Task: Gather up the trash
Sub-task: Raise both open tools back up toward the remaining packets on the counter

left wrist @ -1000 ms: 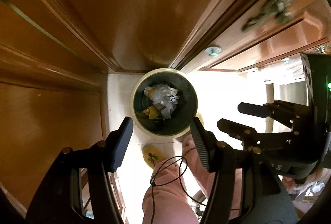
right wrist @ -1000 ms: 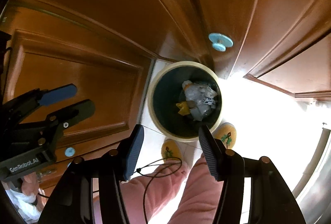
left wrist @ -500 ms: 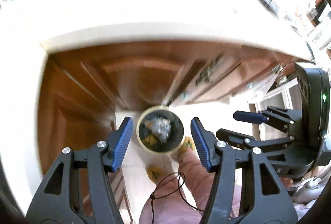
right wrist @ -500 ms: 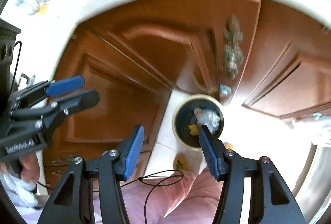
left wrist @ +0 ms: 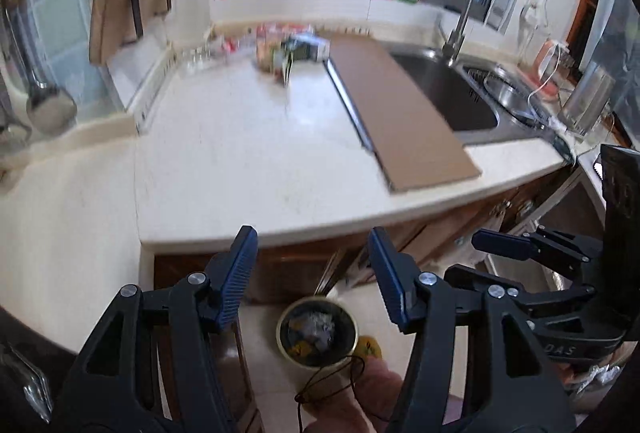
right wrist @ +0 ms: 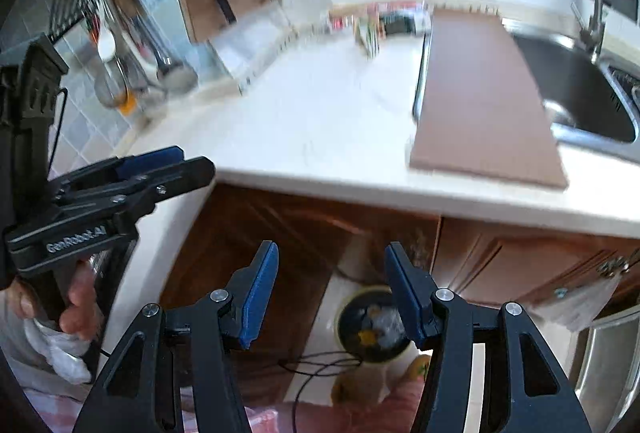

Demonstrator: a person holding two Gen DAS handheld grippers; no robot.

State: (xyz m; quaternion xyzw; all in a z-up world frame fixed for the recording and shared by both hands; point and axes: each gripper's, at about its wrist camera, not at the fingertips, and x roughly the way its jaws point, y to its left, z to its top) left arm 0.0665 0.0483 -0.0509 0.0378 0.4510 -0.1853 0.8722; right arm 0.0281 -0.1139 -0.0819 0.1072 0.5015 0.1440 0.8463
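Hovering above the surface (left wrist: 248,153), both grippers, left (left wrist: 312,273) and right (right wrist: 330,291), have jaws open and empty. Litter (left wrist: 286,51) sits far back by the wall, likely next for the bin (left wrist: 318,337) on the floor below.

the trash bin (left wrist: 318,333) is a round, cream-rimmed can with a dark inside, standing upright on the pale floor at the foot of the brown cabinets, below the counter edge. it already holds crumpled whitish wrappers and a yellow scrap (blurred, so no finer detail). in the right wrist view the same bin (right wrist: 374,329) shows between the fingertips. more trash (left wrist: 290,51), a blurred cluster of colourful packets, lies at the back of the counter.
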